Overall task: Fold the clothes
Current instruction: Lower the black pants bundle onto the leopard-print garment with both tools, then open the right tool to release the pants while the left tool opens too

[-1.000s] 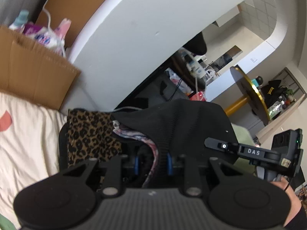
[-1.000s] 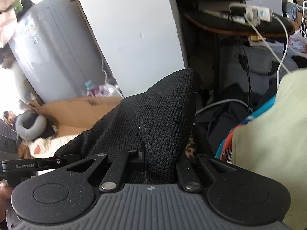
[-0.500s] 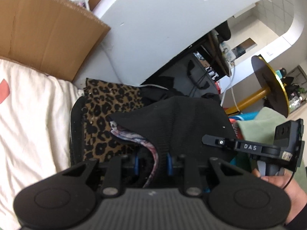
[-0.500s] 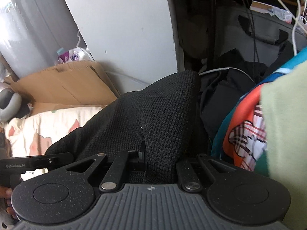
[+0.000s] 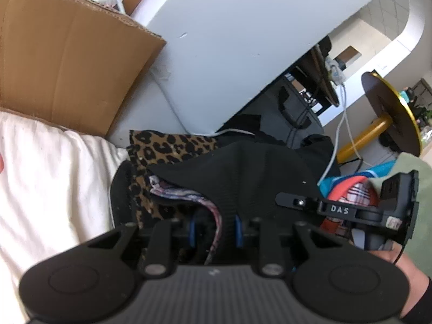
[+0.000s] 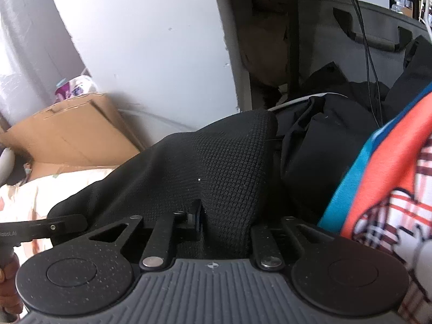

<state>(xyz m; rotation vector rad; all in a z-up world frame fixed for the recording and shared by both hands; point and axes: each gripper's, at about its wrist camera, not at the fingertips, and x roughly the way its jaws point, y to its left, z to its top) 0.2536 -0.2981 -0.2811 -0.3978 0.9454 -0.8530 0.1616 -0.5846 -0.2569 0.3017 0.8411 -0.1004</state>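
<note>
Both views have tipped down and forward since a second ago: the brown corrugated cardboard box (image 5: pixel 67 62) now fills more of the left view, and the orange, blue and plaid cloth (image 6: pixel 378 189) looms larger on the right. Nearest, the left tool (image 5: pixel 214 226) pinches the ribbed hem of the black knit garment (image 5: pixel 243 178) together with a pale patterned lining; the right tool (image 6: pixel 213 224) pinches its other edge, so the knit hangs stretched between them above a leopard-print fabric (image 5: pixel 167 148). Farther off, a white cable (image 5: pixel 337 135) trails nearby. The thin lining could slip out, or the hem could snag that cable.
</note>
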